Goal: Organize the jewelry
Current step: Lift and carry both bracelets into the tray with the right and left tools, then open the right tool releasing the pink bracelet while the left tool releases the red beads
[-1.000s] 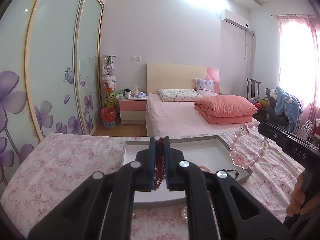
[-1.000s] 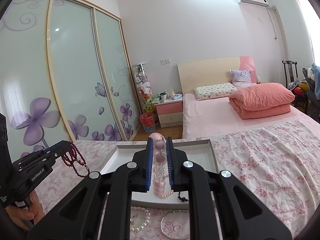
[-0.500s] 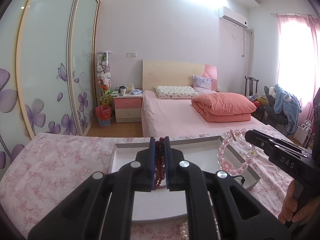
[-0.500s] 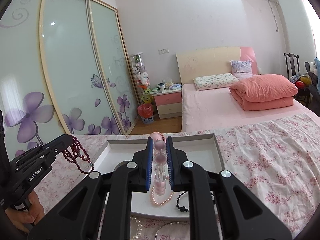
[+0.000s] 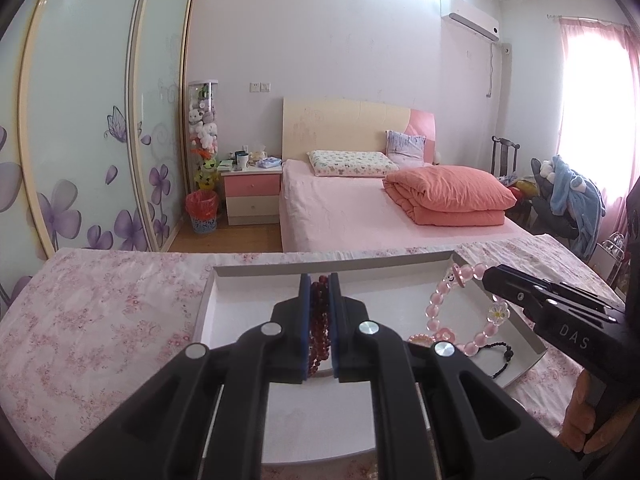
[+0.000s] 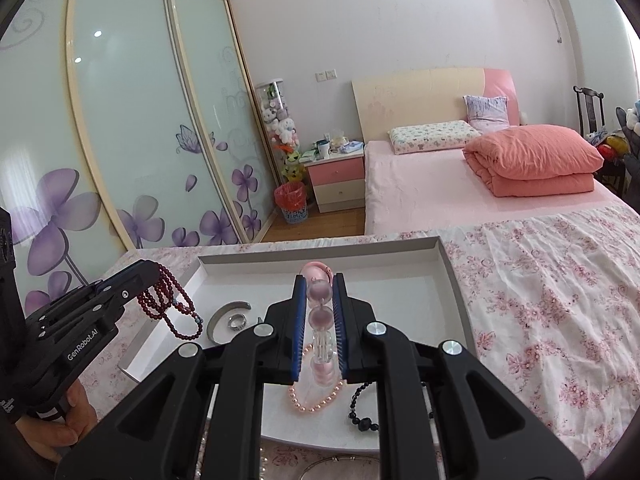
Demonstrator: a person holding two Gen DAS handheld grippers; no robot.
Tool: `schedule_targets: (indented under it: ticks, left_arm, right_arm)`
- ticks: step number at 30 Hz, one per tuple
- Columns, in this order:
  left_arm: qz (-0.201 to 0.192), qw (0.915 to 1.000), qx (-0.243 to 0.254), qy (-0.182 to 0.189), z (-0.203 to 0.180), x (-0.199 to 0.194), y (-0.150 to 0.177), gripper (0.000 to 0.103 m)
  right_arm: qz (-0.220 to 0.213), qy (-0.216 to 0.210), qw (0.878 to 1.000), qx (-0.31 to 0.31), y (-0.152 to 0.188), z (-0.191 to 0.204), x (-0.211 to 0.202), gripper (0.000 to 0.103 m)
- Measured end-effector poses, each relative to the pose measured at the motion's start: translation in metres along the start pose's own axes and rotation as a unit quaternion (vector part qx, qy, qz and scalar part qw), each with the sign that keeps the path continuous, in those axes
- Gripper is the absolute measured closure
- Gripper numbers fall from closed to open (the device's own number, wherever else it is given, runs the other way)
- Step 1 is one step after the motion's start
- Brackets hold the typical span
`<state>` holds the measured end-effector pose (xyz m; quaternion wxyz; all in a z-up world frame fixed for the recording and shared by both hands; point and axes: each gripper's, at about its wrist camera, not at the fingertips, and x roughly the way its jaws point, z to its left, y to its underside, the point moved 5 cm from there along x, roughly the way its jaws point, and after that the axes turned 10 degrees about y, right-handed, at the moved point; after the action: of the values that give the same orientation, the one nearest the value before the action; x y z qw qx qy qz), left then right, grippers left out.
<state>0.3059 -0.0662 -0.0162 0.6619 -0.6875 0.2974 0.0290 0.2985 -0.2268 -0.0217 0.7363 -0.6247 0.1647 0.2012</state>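
My left gripper (image 5: pixel 319 280) is shut on a dark red bead bracelet (image 5: pixel 319 320) and holds it over the left part of the white tray (image 5: pixel 332 270). The bracelet (image 6: pixel 170 306) dangles from that gripper (image 6: pixel 154 270) in the right wrist view. My right gripper (image 6: pixel 320 280) is shut on a pink bead bracelet (image 6: pixel 320 316) above the tray (image 6: pixel 320 250). In the left wrist view that bracelet (image 5: pixel 460 308) hangs from the right gripper (image 5: pixel 486 274) over the tray's right side.
In the tray lie a silver ring (image 6: pixel 237 321), a curved silver bangle (image 6: pixel 224 314), a small pink pearl bracelet (image 6: pixel 316 398) and a black bead bracelet (image 6: pixel 362 408). The tray sits on a floral cloth (image 6: pixel 540 304). More jewelry lies before the tray (image 6: pixel 340 462).
Both grippers have come forward and lower over the tray with their bracelets still held. The ring, bangle and more of the tray's inside have come into view.
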Motion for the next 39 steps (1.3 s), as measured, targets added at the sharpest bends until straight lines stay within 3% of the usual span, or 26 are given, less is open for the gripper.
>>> schedule_targets:
  ticks: [3,7,28,33,39]
  left_arm:
    - [0.005,1.0,-0.001,0.0,0.001,0.004,0.004,0.094]
    - [0.002,1.0,-0.001,-0.001,0.002,0.001,0.003,0.091]
    - [-0.025,0.9993,0.001,-0.027,0.011,-0.068,-0.003,0.077]
    - [-0.015,0.9993,-0.001,-0.035,0.018,-0.088,0.015,0.071]
    - [0.018,0.9982,-0.017,-0.055,0.039,-0.1,0.047,0.065]
  right_arm:
    - [0.006,0.001,1.0,0.002,0.001,0.0,0.003,0.088]
    - [0.003,0.003,1.0,0.002,0.0,0.0,0.0,0.074]
    - [-0.013,0.011,1.0,-0.003,0.005,-0.008,-0.051,0.074]
    - [0.015,0.017,1.0,-0.017,0.026,-0.012,-0.058,0.074]
    - [0.083,0.029,0.995,-0.036,0.065,-0.023,-0.056,0.071]
